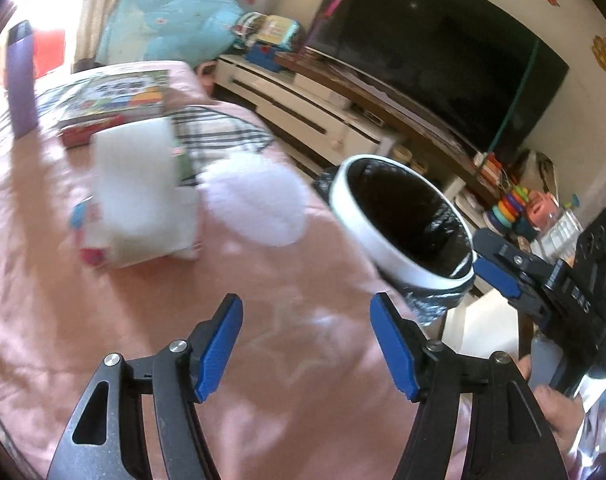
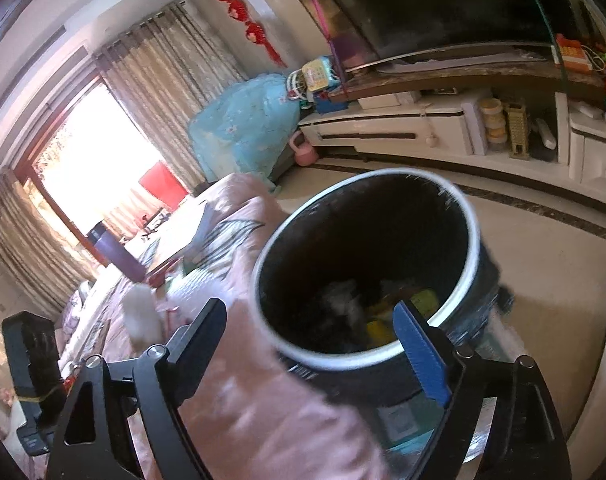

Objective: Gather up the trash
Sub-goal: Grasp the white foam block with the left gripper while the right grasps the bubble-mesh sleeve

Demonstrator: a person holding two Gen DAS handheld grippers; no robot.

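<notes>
A white-rimmed trash bin [image 1: 403, 220] with a black liner stands beside the pink bed; in the right wrist view the bin [image 2: 367, 264] holds several scraps, yellow and white. A white crumpled tissue [image 1: 259, 200] and a white tissue pack [image 1: 143, 196] lie on the pink blanket [image 1: 103, 320], both blurred. My left gripper [image 1: 307, 344] is open and empty above the blanket, short of the tissue. My right gripper [image 2: 315, 340] is open and empty at the bin's near rim; it also shows in the left wrist view [image 1: 499, 268].
A purple bottle [image 1: 21, 80] and a colourful picture book [image 1: 111, 96] sit at the bed's far side. A white TV cabinet [image 2: 403, 132] with a large TV [image 1: 443, 52] and toys runs along the wall. A pink kettlebell [image 2: 305, 152] is on the floor.
</notes>
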